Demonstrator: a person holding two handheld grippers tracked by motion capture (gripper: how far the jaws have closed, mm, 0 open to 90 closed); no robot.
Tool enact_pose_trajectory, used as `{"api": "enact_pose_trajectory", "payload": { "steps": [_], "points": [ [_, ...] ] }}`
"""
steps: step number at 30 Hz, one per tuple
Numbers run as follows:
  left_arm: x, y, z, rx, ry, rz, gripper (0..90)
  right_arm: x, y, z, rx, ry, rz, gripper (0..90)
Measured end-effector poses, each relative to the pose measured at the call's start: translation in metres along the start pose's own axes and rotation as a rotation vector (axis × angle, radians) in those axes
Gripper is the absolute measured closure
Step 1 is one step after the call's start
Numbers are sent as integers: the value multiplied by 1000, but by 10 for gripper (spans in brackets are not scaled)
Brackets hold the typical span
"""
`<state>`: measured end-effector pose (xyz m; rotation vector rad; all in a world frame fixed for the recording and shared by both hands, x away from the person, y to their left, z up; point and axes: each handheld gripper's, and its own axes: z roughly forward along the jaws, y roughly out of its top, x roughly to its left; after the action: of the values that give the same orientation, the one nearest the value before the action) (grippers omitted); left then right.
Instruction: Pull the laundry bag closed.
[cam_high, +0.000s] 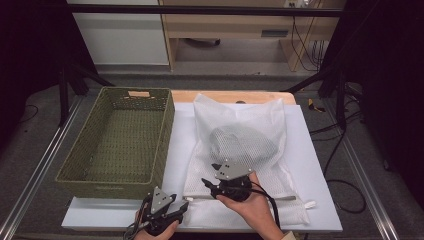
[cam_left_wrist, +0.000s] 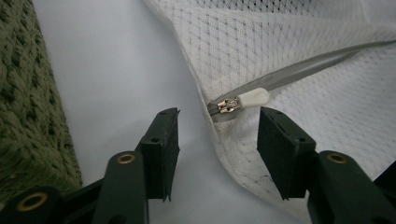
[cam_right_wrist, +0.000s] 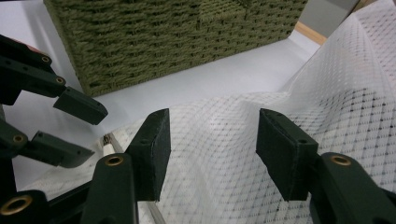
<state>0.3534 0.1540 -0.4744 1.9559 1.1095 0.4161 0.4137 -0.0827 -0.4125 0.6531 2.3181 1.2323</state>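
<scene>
A white mesh laundry bag (cam_high: 245, 120) lies on the white board (cam_high: 310, 165) with a grey garment (cam_high: 240, 142) inside it. Its grey zipper (cam_high: 250, 198) runs along the near edge. My left gripper (cam_high: 181, 205) sits at the bag's near left corner. In the left gripper view its jaws (cam_left_wrist: 218, 114) stand apart on either side of the metal slider (cam_left_wrist: 227, 105) and white pull tab (cam_left_wrist: 252, 98), not touching them. My right gripper (cam_high: 209, 173) hovers over the bag's near left part, open, with mesh (cam_right_wrist: 215, 140) beneath its jaws (cam_right_wrist: 215, 116). The left gripper (cam_right_wrist: 98, 132) shows at the left of the right gripper view.
An empty green woven basket (cam_high: 120, 140) stands left of the bag, its near wall close to both grippers (cam_left_wrist: 28, 116) (cam_right_wrist: 177, 37). A wooden table edge (cam_high: 235, 96) shows behind the board. Dark stands and cables flank the table.
</scene>
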Motion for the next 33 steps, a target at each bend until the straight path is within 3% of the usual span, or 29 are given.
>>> {"api": "enact_pose_trajectory", "payload": {
  "steps": [14, 24, 33],
  "points": [
    [2, 0, 13, 73, -33, 29, 614, 7, -2, 3, 12, 19, -17, 469],
    [6, 1, 15, 48, -56, 11, 788, 11, -1, 1, 10, 34, -25, 476],
    [5, 4, 9, 20, -59, -5, 855, 23, -1, 5, 57, 52, -83, 396]
  ]
}}
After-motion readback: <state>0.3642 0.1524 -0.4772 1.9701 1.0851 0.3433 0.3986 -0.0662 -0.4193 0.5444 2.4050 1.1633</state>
